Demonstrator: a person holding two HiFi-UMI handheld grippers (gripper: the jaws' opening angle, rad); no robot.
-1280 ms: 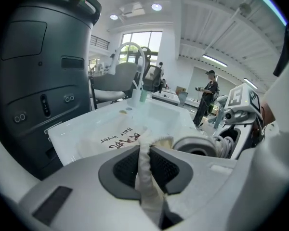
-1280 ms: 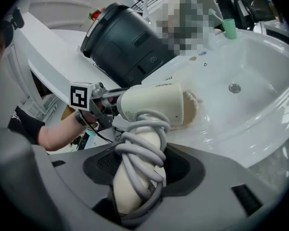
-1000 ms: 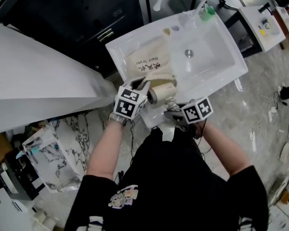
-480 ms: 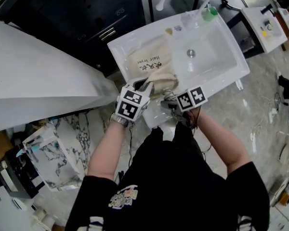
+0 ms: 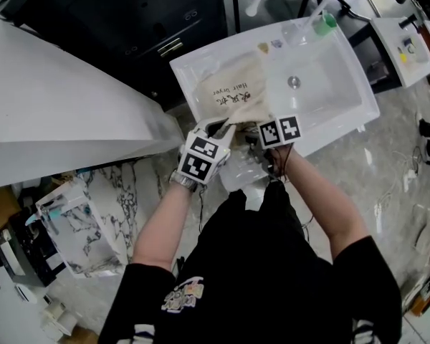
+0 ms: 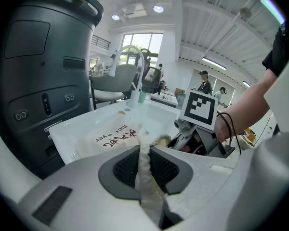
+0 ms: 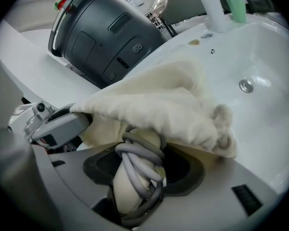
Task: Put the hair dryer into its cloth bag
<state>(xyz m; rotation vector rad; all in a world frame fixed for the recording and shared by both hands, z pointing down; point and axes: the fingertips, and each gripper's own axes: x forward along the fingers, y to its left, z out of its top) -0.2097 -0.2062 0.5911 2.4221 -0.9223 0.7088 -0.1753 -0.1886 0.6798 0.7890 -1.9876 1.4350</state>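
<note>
At washbasin (image 5: 344,84) edge, pushed hair dryer (image 7: 121,192), clamped in right gripper (image 7: 137,170) jaws, under cloth bag (image 5: 233,92) mouth pinched by left gripper (image 6: 144,165) jaws; likely partway in.

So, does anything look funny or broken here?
Nothing's spilled or broken. Only odd bit: the bag lies on the sink, left gripper pinching its edge, right gripper holding the dryer by its cord-wrapped handle.

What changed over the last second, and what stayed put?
The right hand-held gripper, gripping the hair dryer by its cord-wrapped end, moved toward the cloth bag and pushed the dryer in. Its barrel, exposed before, is now under the cloth. The left hand-held gripper stayed clamped on the bag's edge, and the bag still lies on the sink.
</note>
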